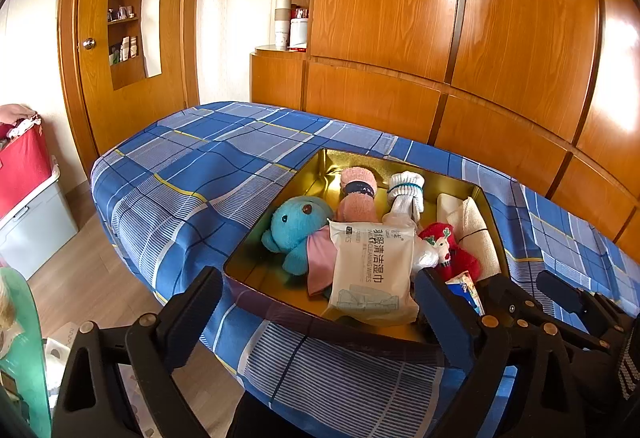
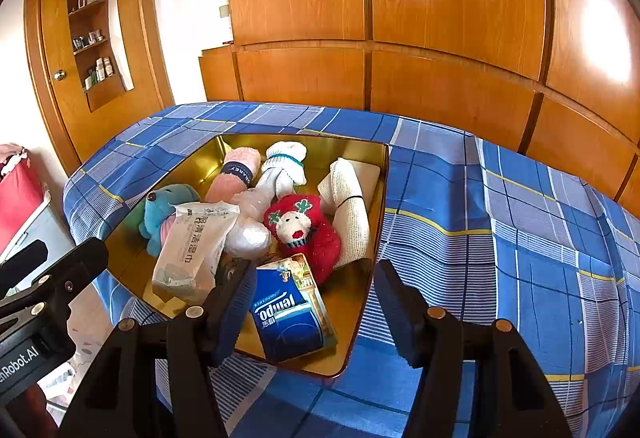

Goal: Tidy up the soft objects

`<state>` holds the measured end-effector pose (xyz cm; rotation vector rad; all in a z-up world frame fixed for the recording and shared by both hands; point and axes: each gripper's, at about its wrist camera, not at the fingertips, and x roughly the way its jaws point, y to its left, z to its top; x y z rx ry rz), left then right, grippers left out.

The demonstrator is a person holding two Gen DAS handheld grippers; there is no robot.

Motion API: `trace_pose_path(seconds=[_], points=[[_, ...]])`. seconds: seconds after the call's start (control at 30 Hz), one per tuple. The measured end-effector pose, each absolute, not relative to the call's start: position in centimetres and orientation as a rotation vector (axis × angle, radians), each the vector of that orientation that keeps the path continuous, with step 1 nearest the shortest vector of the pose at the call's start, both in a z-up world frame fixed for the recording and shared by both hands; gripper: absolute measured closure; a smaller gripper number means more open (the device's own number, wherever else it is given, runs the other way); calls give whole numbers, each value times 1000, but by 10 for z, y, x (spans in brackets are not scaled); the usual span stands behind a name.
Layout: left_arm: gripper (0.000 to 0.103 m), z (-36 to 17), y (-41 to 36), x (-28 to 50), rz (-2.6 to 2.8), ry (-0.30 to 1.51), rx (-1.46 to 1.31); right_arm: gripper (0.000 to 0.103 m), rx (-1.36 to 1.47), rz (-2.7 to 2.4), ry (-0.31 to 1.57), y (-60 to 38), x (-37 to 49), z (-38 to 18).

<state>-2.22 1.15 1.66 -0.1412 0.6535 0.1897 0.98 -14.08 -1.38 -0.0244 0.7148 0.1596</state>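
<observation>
1. One shallow metal tin (image 2: 376, 198), gold inside with a dark outer wall, lies on a bed (image 2: 500, 222) covered in blue plaid cloth; all the soft things sit inside it.
2. Contents: one turquoise plush toy (image 1: 294, 228) with a pink cloth, one fuzzy pink sock roll (image 2: 234, 178) with a dark band, one white knitted sock bundle (image 2: 286, 164) tied with a teal band, one red fluffy sock (image 2: 304, 230) with a reindeer face, and one cream waffle-textured roll (image 2: 350, 206).
3. Also inside: one flat white wipes pack (image 2: 192, 246), one blue tissue packet (image 2: 286, 312), one crinkly clear plastic bundle (image 2: 248, 228) and one pale flat block (image 1: 448, 204).
4. The left claw (image 1: 316, 318) is spread wide and empty over the tin's near wall.
5. The right claw (image 2: 316, 302) is moderately wide, holding nothing, above the tissue packet.
</observation>
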Motion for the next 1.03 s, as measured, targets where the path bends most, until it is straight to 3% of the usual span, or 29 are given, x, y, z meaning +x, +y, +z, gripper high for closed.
trace_pose_path(seconds=[0.33,0.47,0.8,0.93,1.03], points=[[5,16,11,-21,188,662,-133,41,-21,158,718,-142,9,-15],[0,16,11,-18,192,672,-124,41,-20,158,719,-142,10,-16],[0,8,7,-2,124,759,-155,41,-1,146,738,-147,14,-23],[5,6,3,-2,120,733,-133,41,13,139,749,-151,18,-26],[3,10,1,0,132,726,-126,41,25,133,756,-154,20,-28]])
